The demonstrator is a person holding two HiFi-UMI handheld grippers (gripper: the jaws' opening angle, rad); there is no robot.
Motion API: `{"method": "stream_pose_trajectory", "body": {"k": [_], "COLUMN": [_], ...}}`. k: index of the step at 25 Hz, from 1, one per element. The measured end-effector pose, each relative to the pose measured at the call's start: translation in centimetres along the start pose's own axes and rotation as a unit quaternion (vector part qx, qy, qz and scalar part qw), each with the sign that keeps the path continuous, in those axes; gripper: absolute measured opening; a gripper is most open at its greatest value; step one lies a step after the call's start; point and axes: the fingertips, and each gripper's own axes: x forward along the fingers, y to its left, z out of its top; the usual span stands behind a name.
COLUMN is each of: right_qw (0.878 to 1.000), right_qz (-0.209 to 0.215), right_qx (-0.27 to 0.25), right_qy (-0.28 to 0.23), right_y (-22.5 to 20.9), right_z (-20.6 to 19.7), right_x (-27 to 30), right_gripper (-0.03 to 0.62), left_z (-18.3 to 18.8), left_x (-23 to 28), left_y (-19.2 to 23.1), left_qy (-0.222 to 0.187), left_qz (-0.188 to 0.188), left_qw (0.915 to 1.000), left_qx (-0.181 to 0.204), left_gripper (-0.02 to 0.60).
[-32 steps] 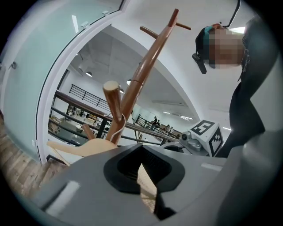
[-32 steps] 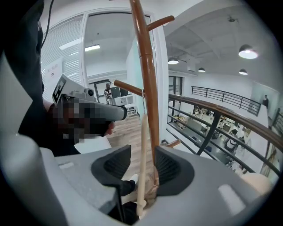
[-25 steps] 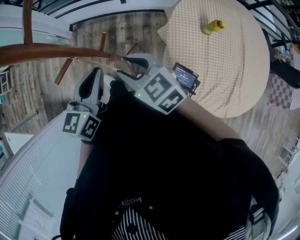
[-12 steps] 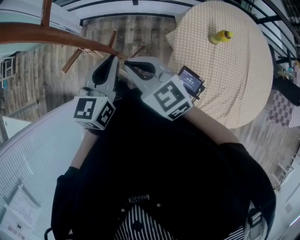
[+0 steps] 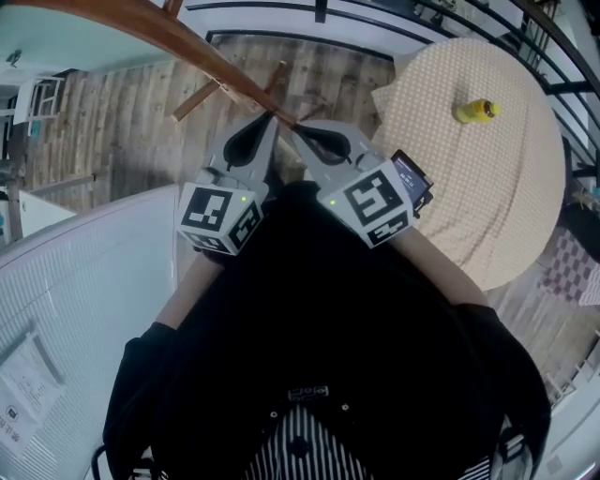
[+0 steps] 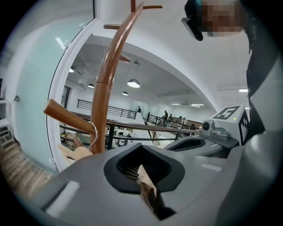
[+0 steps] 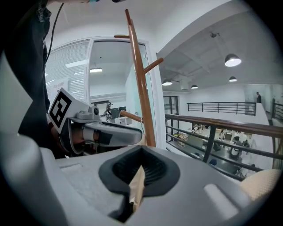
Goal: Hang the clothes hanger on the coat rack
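The brown wooden coat rack [image 5: 202, 54] [image 6: 106, 79] [image 7: 140, 88] stands just ahead of both grippers. In the left gripper view a hanger's metal hook [image 6: 94, 132] hangs over a low peg [image 6: 66, 115], with its pale wooden body [image 6: 79, 153] below it. No jaw touches the hanger. My left gripper [image 5: 270, 122] [image 6: 143, 170] is shut, with only a tan scrap of pad lining between its jaws. My right gripper [image 5: 298, 128] [image 7: 139, 170] is shut the same way, close beside the left, and both tips sit next to the pole. From the right gripper view the left gripper hides the hanger.
A round table with a beige cloth [image 5: 487, 206] stands at the right, with a yellow bottle [image 5: 476, 111] on it. A black railing [image 5: 375, 14] runs behind it. A white ribbed surface [image 5: 75, 281] lies at the lower left. The rack's upper pegs [image 6: 152, 6] stick out overhead.
Both grippers have risen toward the rack's pole and drawn closer together. The right gripper's jaws, apart a second ago, have closed.
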Motion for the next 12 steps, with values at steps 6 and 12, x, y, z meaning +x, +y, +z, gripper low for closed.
{"method": "stream_pose_trajectory", "body": {"k": [6,12], "right_qw": [1.000,0.999], "right_qz": [0.023,0.026], "right_qx": [-0.005,-0.007], "right_qy": [0.009,0.024], "right_y": [0.9,0.4], "right_z": [0.0,-1.5], "right_x": [1.5,2.5], "right_gripper": [0.001,0.001], "left_z": [-0.4,-2.2], "left_x": [-1.1,-1.3], "left_y": [1.6,2.0], "left_qy": [-0.002,0.000], "left_qz": [0.026,0.038], "left_qw": [0.9995,0.9990], "left_qx": [-0.016,-0.026], "left_gripper": [-0.001,-0.002]}}
